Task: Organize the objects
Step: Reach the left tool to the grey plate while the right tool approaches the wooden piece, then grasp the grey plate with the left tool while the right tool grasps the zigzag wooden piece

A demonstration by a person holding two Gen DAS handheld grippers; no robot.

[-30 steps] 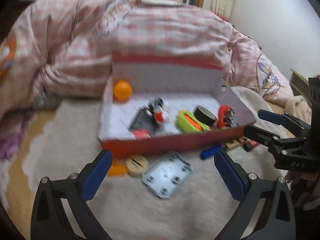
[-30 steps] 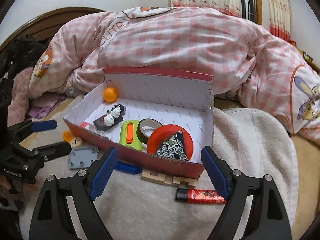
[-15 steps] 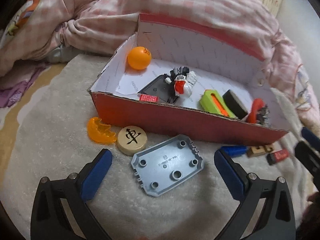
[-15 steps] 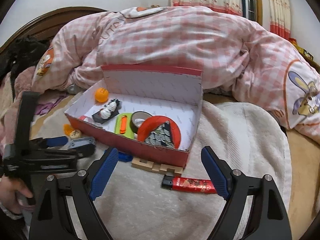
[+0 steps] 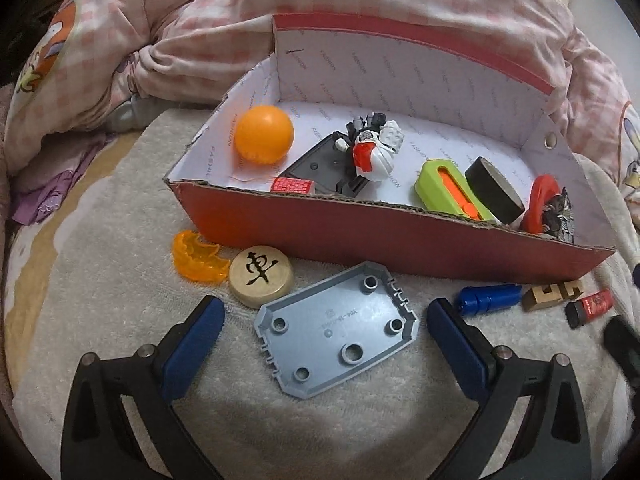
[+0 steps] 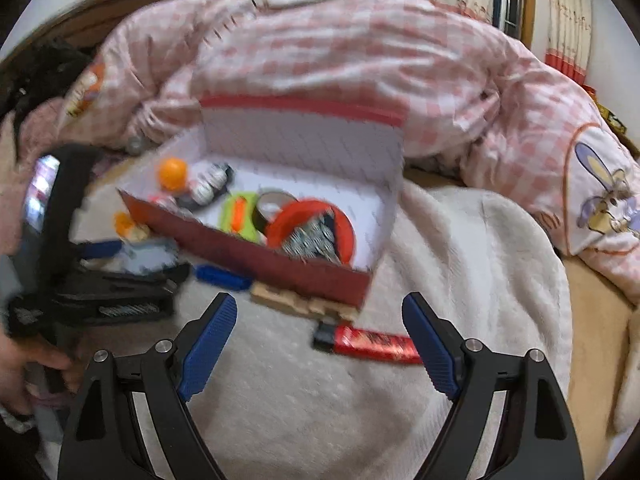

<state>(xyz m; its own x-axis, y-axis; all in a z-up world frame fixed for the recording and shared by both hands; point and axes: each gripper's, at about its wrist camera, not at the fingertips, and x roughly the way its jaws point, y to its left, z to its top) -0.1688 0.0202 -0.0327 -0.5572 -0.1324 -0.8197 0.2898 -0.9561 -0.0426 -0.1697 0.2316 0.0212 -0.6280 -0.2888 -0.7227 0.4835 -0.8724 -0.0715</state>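
step: picking loose items off the blanket, grey plate looks next
left tongs (image 5: pixel 322 322): apart and closing, flat grey plastic plate with studs (image 5: pixel 336 334) between the blue pads, not pinched yet
right tongs (image 6: pixel 318 336): apart, empty, above red lighter (image 6: pixel 372 344) at lower centre
box: red cardboard box with white lining (image 5: pixel 384 236), mid-frame, already part-filled
next: probably close on the plate edges, lift, drop into box

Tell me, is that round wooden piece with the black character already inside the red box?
No, the wooden piece lies on the blanket outside the red box, beside the grey plate.
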